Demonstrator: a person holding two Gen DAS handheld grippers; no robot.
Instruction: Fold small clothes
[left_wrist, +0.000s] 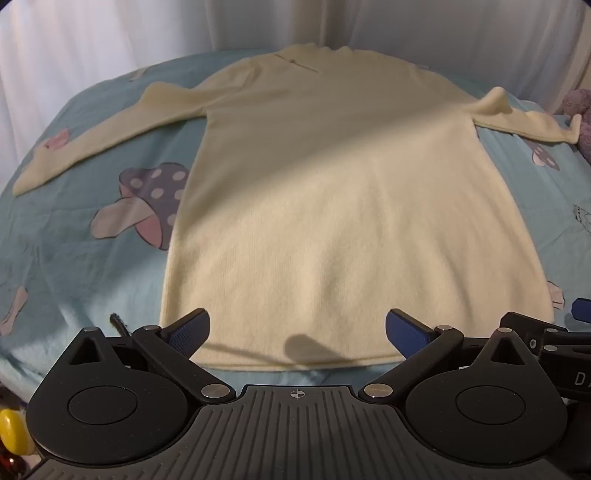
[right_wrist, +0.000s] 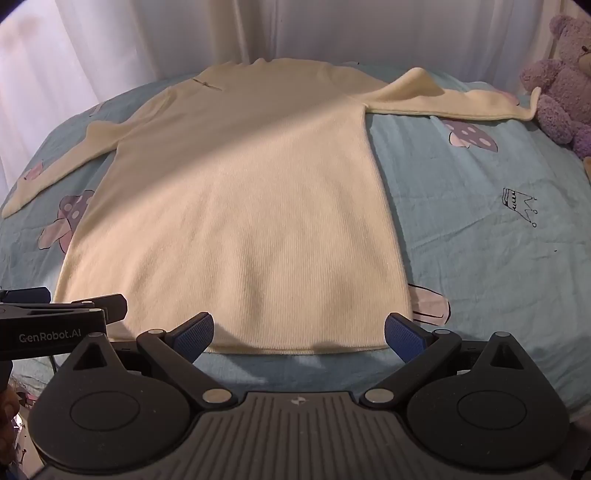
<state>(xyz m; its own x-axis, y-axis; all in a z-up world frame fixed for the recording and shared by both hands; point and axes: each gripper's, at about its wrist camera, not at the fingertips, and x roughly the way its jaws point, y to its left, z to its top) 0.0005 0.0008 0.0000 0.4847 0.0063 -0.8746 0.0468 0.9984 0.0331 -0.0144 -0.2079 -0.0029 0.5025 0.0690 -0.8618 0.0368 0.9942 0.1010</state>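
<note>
Left gripper (left_wrist: 297, 332): jaws wide, empty, poised at hem. Cream knit sweater (left_wrist: 332, 206): flat on mushroom-print sheet (left_wrist: 74, 236), 2 sleeves spread, ready for folding. Right gripper (right_wrist: 299, 332): wide, empty. Purple teddy bear (right_wrist: 561, 81): far right.

Matt ribbed knit sweater (right_wrist: 236, 206) on smooth, creased cotton-like sheet (right_wrist: 480, 258).

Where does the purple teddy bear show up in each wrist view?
Left wrist view: only a sliver of the purple teddy bear shows at the right edge, just past the cuff of the sweater's sleeve.
Right wrist view: the bear sits in the upper right corner, most of its body visible, beside the same cuff.
Shared landmark: the cream sweater spread flat on the mushroom-print bedsheet.
</note>
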